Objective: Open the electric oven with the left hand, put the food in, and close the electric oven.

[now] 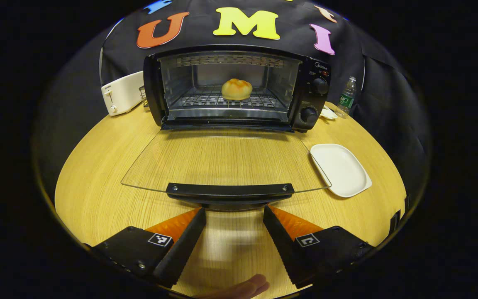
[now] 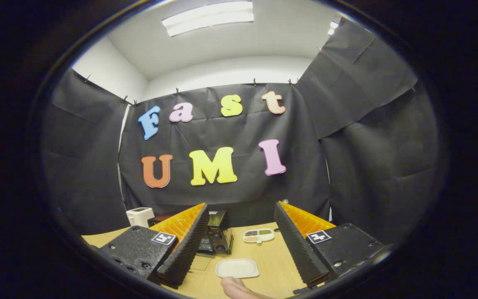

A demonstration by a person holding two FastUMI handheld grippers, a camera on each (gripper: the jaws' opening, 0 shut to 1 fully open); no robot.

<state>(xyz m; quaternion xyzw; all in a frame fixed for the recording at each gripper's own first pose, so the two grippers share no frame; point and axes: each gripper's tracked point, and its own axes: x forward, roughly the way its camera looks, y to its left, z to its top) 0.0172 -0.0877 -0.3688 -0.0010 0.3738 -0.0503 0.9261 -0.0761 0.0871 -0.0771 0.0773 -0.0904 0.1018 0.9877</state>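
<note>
Oven (image 1: 239, 89) stands at the far side of the round wooden table (image 1: 98, 182), its glass door (image 1: 222, 160) dropped flat toward the camera and a bread roll (image 1: 236, 89) sitting on the wire rack (image 1: 206, 101) inside. A small brand mark sits at the top of the oven's knob panel (image 1: 314, 95), too small to make out for sure. The left gripper (image 1: 234, 214) hangs just short of the door's black handle (image 1: 230, 191), its two fingers spread wide apart and holding nothing, with bare table between them; the handle lies across the gap just beyond the tips, not touched. A fingertip (image 1: 247, 287) shows at the bottom edge.

The left gripper view also takes in a white toaster (image 1: 122, 92) left of the oven, an empty white plate (image 1: 340, 169) beside the door's right corner, and a plastic bottle (image 1: 347, 97) with a green label, unreadable, behind the oven's right side.

The right gripper view is tilted up toward the ceiling light (image 2: 208, 17) and looks across from farther back: the oven (image 2: 216, 236) shows small and partly hidden behind one finger, the white plate (image 2: 237, 268) lies low between the fingers, and a divided dish (image 2: 258, 235) of mixed bits rests beyond it. The right gripper (image 2: 239, 216) is likewise spread open and empty, well apart from the oven
</note>
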